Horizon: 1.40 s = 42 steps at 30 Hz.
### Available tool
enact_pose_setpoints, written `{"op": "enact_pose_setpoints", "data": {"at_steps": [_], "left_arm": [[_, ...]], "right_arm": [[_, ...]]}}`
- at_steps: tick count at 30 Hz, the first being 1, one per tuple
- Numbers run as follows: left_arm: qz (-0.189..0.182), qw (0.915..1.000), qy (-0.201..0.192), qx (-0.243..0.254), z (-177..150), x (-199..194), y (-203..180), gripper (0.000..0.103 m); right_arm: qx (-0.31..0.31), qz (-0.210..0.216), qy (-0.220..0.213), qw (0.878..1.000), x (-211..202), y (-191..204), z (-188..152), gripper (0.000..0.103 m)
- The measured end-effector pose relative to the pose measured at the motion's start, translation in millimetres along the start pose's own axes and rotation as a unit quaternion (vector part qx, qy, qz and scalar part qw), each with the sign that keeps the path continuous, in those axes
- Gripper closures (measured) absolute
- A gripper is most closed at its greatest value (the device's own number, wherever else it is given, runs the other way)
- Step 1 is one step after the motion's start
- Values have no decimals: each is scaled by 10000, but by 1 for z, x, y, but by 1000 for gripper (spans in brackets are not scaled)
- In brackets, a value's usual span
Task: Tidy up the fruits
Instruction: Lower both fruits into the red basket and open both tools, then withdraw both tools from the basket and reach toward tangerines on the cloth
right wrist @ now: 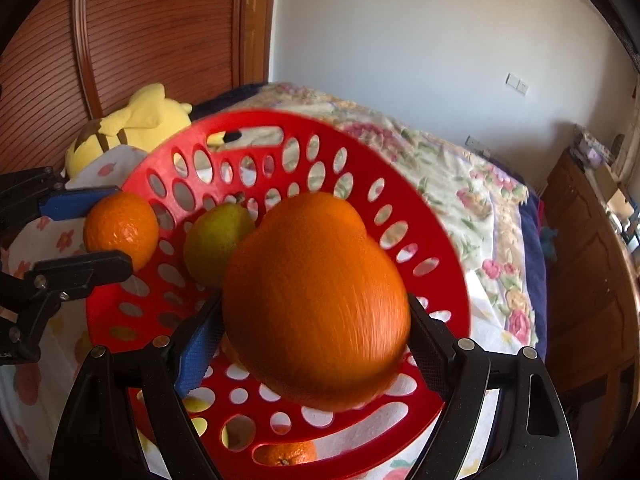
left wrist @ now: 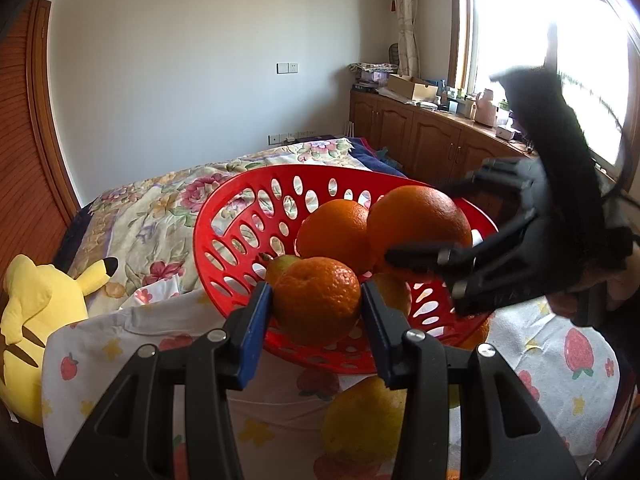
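A red perforated basket (left wrist: 224,216) (right wrist: 440,264) stands on a fruit-print cloth. My left gripper (left wrist: 318,304) is shut on a small orange (left wrist: 316,300) (right wrist: 120,228) at the basket's near rim. My right gripper (right wrist: 316,320) (left wrist: 432,224) is shut on a large orange (right wrist: 316,300) (left wrist: 420,220) held over the basket. Inside lie another orange (left wrist: 332,232) and a green pear (right wrist: 218,240) (left wrist: 280,266). A yellow fruit (left wrist: 360,420) lies on the cloth below the left gripper. Another orange (right wrist: 286,454) shows under the basket's rim.
The fruit-print cloth (left wrist: 560,360) covers the surface under the basket. A yellow plush toy (left wrist: 36,320) (right wrist: 132,128) lies to the left on a floral bedspread (left wrist: 160,208). Wooden cabinets (left wrist: 420,136) stand under the window at the right. A wooden wardrobe (right wrist: 140,32) stands behind.
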<state>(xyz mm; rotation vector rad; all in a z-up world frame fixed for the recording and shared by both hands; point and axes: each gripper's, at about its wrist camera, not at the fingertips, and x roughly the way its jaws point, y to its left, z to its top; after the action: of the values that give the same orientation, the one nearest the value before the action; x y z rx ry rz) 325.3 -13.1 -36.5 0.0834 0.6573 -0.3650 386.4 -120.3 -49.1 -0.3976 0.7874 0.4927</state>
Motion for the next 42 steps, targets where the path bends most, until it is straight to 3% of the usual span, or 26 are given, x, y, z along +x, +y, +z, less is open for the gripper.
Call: {"op": "enact_pose_setpoints", "data": {"at_steps": [7, 25, 42], "left_arm": [[-15, 10000, 2, 41, 3, 1, -3, 59], [-42, 9998, 91, 149, 8, 12, -21, 57], [7, 9998, -133, 159, -1, -25, -33, 48]], "right_arm": [[310, 7, -438, 9986, -28, -15, 11, 17], [790, 56, -812, 9936, -65, -18, -26, 17], [1050, 115, -930, 9900, -86, -6, -51, 17]]}}
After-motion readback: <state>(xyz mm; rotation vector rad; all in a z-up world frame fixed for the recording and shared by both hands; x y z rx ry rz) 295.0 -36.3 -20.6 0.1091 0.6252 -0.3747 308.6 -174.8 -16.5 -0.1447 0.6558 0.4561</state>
